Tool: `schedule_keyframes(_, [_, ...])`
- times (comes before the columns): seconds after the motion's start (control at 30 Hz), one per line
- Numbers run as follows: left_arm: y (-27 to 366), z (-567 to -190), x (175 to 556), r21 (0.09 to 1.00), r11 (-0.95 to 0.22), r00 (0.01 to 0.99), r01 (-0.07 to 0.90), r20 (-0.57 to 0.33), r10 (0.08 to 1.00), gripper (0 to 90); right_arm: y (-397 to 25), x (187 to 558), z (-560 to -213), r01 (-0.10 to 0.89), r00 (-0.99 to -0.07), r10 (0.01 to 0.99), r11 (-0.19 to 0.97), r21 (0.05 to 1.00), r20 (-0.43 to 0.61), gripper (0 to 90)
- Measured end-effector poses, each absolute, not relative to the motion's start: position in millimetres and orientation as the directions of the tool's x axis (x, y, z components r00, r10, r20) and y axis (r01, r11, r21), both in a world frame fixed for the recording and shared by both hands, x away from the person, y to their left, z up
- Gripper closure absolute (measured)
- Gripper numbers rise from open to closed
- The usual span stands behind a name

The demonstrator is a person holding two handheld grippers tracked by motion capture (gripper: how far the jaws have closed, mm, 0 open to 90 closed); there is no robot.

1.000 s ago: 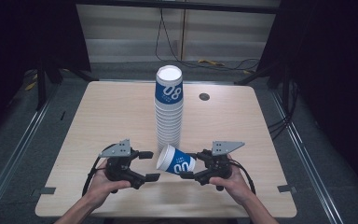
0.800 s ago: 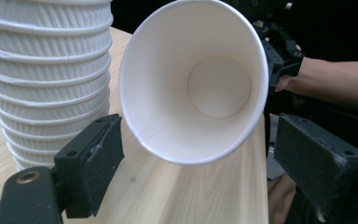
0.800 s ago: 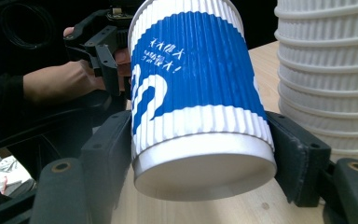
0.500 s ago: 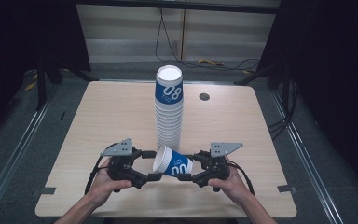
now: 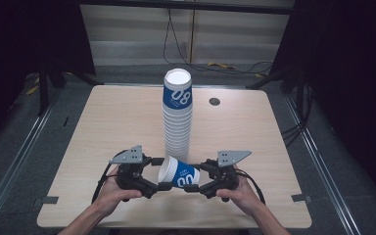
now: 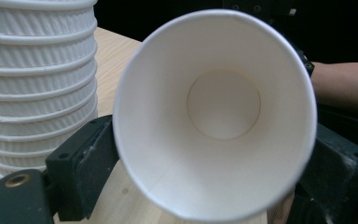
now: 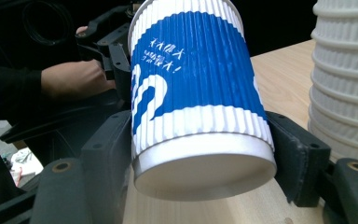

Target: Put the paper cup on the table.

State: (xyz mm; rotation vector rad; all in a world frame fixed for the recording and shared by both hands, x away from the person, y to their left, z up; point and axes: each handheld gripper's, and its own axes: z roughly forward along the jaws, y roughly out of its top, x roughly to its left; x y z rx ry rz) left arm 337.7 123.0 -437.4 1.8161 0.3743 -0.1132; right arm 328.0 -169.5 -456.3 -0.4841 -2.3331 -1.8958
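You are holding a single paper cup [image 5: 178,172] on its side just above the near edge of the table [image 5: 103,122], at about 6 o'clock from the tall stack of cups [image 5: 177,117] and close in front of its base. The cup's open mouth is pointing toward 9 o'clock, its closed bottom toward 3 o'clock.

Your right gripper [image 5: 192,179] is clamping the cup near its bottom: in the right gripper view both black jaws are pressing against the ribbed white band below the blue print [image 7: 196,88]. Your left gripper [image 5: 160,174] is sitting at the rim end, and in the left gripper view its jaws are flanking the mouth of the cup [image 6: 214,116] on both sides; they look to be touching the rim, so I judge it closed on the cup as well, though lightly.

This cup is probably very light and thin-walled, so it is going to crush or go oval if you squeeze hard. The ribbed sleeve is giving you decent friction; the rolled rim and the bottom ring are likely the stiffest places, so keep taking hold there rather than mid-wall. The stack at 12 o'clock looks tall and easy to topple, so avoid brushing it while you are turning the cup.

Farther out, a small dark grommet [image 5: 214,101] is sitting in the tabletop at roughly 1 o'clock from the stack.
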Motion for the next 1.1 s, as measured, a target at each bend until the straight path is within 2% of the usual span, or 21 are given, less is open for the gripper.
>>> schedule_keyframes(0.27, [119.2, -438.2, 337.4, 0.923, -0.247, 0.948, 0.297, -0.253, 0.195, 12.2, -166.5, 327.4, -457.2, 0.287, -0.95, 0.185, 0.206, 0.936, 0.251, 28.9])
schedule_keyframes(0.6, [117.6, -440.1, 338.0, 0.909, -0.255, 0.941, 0.329, -0.294, 0.166, 12.1, -158.1, 326.0, -459.2, 0.283, -0.955, 0.158, 0.231, 0.931, 0.251, 28.9])
schedule_keyframes(1.1, [120.1, -436.4, 336.2, 0.917, -0.263, 0.953, 0.3, -0.273, 0.134, 18.6, -157.0, 325.9, -460.2, 0.329, -0.942, 0.151, 0.241, 0.913, 0.3, 26.6])
